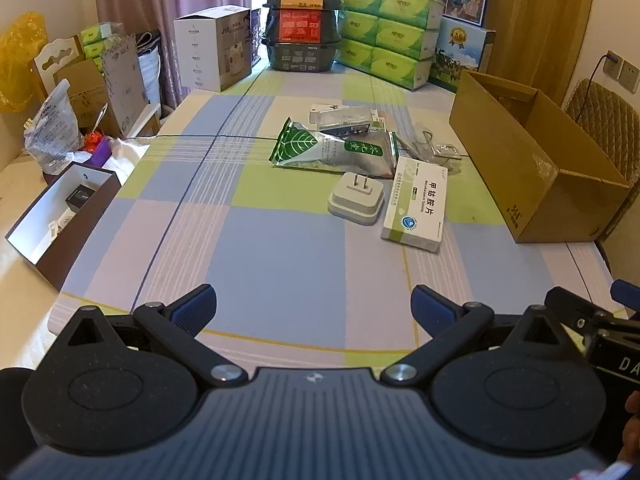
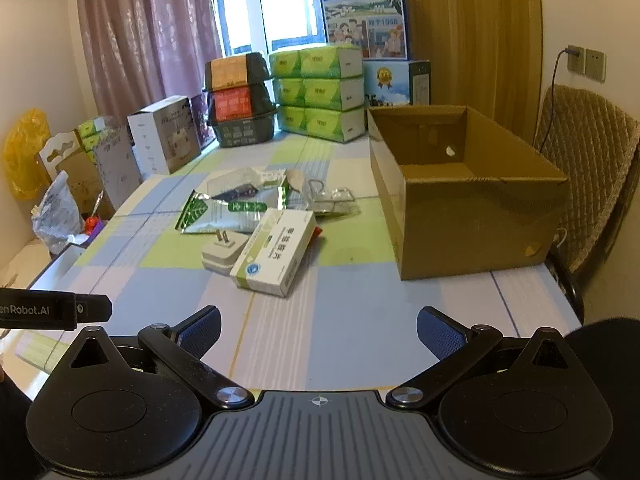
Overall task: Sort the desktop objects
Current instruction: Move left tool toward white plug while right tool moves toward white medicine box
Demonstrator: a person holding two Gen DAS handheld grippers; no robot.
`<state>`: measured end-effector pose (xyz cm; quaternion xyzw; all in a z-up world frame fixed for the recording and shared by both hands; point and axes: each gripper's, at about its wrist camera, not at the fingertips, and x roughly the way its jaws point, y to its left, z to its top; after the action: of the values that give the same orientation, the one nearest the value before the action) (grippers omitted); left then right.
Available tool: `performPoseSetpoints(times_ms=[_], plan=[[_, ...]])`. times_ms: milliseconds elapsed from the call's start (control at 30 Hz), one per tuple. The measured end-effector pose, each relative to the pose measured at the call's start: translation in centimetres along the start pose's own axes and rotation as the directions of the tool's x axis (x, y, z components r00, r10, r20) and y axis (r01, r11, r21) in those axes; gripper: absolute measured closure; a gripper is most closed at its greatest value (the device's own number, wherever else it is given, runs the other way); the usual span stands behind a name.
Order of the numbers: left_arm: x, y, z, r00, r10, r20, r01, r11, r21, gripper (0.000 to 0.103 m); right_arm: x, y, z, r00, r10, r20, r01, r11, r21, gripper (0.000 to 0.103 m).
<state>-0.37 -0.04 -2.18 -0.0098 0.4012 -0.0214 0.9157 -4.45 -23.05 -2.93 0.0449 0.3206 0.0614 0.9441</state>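
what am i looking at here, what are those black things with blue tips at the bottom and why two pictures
There is no robot here. A person holds a two-finger gripper in each hand, and each gripper carries a wide-angle camera that looks forward along its fingers. That gives two pictures of the same table: one from the left gripper, one from the right gripper. The black parts are the gripper bodies and the blue tips are the finger pads.

Both grippers are open and hold nothing.

On the checked tablecloth lie a white medicine box, a white plug adapter, a silver and green foil pouch and some clear plastic packets. An open cardboard box, empty as far as can be seen, stands on the right. Stacked packages line the far end by the window.
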Motion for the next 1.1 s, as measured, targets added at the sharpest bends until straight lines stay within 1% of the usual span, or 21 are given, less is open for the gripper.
performPoseSetpoints(times_ms=[133,300,1100], plan=[[-0.29,0.02,0.14,1.0,-0.006,0.01,0.006,1.0,-0.001,0.001,-0.25,0.13,0.18,1.0,0.0,0.013,0.0,1.0,0.0,0.002],[-0.45,0.11,0.11,1.0,-0.01,0.009,0.01,1.0,-0.006,0.001,-0.19,0.47,0.04,1.0,0.007,0.0,-0.007,1.0,-0.008,0.002],[-0.76,0.1,0.01,1.0,-0.027,0.014,0.027,1.0,-0.01,0.001,-0.7,0.84,0.29,1.0,0.008,0.014,-0.008,1.0,-0.014,0.002]])
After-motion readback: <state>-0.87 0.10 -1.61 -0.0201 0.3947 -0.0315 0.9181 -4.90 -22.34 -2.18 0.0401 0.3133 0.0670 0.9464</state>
